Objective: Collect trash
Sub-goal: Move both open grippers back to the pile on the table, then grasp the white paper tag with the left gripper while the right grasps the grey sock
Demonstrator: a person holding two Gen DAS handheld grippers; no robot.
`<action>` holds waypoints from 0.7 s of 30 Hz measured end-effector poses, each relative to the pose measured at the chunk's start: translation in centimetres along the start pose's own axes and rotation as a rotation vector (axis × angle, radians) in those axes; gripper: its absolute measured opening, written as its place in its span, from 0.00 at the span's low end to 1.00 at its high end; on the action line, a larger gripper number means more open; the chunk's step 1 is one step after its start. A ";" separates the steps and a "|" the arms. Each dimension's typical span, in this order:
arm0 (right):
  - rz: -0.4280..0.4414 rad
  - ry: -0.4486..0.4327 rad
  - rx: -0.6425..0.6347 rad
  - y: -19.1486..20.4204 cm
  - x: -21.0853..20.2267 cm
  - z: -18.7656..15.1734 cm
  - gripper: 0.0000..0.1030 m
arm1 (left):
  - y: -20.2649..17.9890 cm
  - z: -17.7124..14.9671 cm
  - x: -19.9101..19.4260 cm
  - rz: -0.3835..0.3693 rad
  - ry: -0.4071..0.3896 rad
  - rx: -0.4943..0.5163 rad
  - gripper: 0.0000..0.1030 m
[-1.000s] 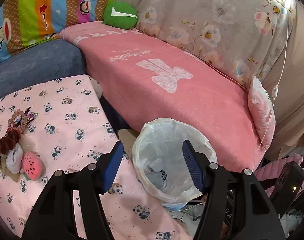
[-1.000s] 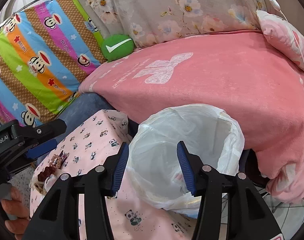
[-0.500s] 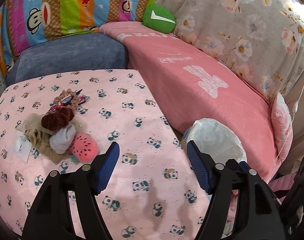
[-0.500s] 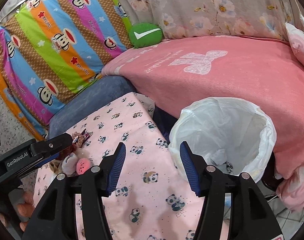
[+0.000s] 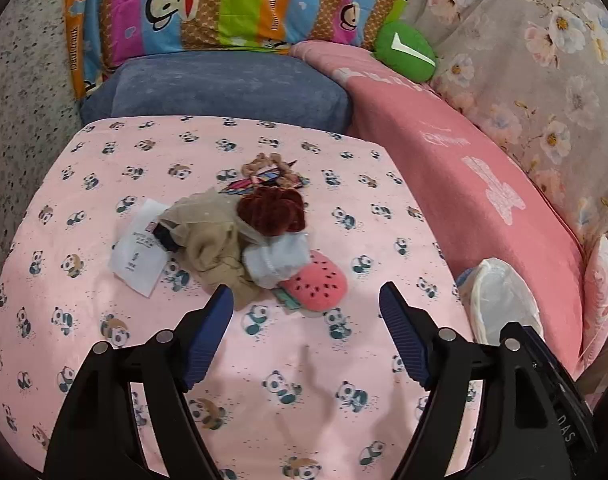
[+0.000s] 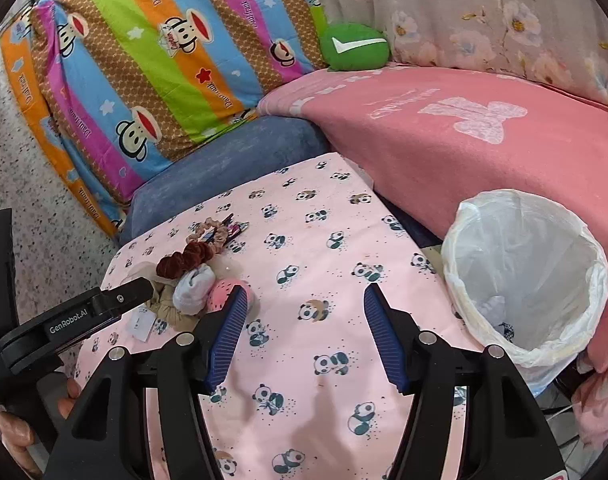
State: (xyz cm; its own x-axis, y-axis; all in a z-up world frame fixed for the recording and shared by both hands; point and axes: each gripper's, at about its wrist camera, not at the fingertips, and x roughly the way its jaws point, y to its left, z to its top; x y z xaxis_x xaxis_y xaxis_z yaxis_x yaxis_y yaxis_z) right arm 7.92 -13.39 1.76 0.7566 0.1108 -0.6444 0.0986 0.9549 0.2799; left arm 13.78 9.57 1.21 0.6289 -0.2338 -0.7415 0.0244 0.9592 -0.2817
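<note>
The trash pile lay toward the table's left edge, the lined bin off its right edge, and your left gripper and right gripper, jaws just opening and empty, needed one piece centred first.

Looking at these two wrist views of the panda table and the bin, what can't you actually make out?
- Trash bin, left wrist view: inside hidden by its near rim and the gripper body.
- Bin contents, right wrist view: small, unclear scraps.
- White paper slip: print too small to read; one corner under the beige cloth.
- Flat item under the watermelon plush: mostly covered.
</note>
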 end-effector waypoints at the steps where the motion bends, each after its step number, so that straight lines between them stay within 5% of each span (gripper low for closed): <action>1: 0.006 0.006 -0.012 0.7 0.3 0.0 0.57 | 0.9 0.0 0.0 0.014 0.000 -0.010 0.70; 21: 0.095 0.135 -0.152 11.5 9.2 -0.7 0.57 | 15.9 0.2 4.5 0.170 0.064 -0.199 0.71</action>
State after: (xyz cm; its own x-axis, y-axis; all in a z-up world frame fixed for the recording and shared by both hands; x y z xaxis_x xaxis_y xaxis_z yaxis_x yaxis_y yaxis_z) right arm 15.57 -1.18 -1.50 0.6634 0.2286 -0.7125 -0.0757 0.9678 0.2400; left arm 17.15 23.76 -6.50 0.5603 -0.0874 -0.8237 -0.2346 0.9370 -0.2589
